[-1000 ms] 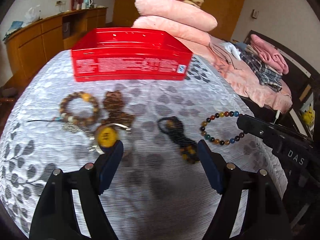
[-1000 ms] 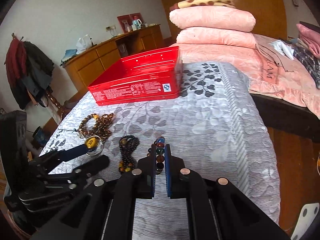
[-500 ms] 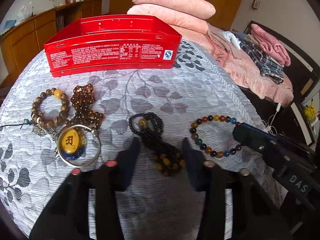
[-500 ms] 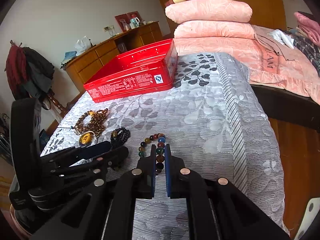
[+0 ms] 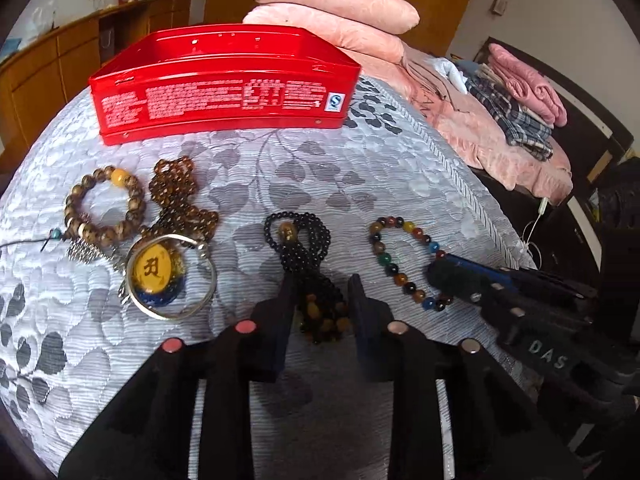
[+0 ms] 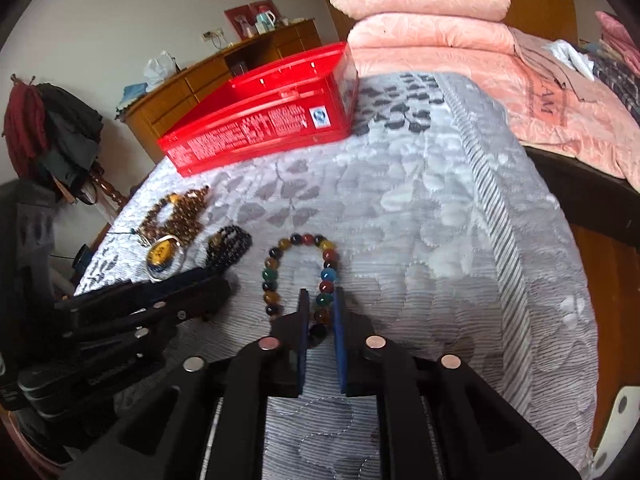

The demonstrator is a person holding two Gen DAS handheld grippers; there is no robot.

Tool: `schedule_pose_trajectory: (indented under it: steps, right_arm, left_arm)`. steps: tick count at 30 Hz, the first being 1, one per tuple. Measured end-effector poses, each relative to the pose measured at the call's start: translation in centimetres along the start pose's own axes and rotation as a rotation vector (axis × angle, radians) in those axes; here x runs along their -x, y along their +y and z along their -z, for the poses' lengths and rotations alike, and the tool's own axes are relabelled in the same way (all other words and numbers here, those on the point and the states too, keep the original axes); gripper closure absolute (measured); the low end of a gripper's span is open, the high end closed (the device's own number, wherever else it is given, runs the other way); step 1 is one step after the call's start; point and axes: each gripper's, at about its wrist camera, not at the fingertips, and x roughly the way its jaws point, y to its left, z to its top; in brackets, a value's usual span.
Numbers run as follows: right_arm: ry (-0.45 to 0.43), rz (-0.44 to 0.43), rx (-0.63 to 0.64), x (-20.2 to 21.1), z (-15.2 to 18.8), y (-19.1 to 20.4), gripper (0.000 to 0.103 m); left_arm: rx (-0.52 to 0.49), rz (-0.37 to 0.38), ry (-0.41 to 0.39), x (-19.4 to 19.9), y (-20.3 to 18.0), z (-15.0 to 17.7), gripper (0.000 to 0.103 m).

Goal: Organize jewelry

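While the red tin (image 5: 224,84) waits open at the far end of the bedspread (image 5: 360,184), the jewelry lies loose in front of it; the left gripper (image 5: 320,300) has its fingers narrowed around the tasselled end of the black bead necklace (image 5: 304,248), contact unclear; the right gripper (image 6: 320,312) is pinched on the near side of the coloured bead bracelet (image 6: 298,272). Both strands look light, limp and slippery, likely to swing and slide; gripping across several beads should hold best.
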Motion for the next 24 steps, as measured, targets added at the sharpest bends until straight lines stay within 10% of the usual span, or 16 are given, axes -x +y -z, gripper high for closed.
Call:
schedule_pose_trajectory:
  steps: [24]
  right_arm:
    - [-0.131,-0.007,0.183,4.6,-6.3,4.9,0.095]
  left_arm:
    - [0.034,0.056,-0.177,6.4,2.9,-3.7,0.084]
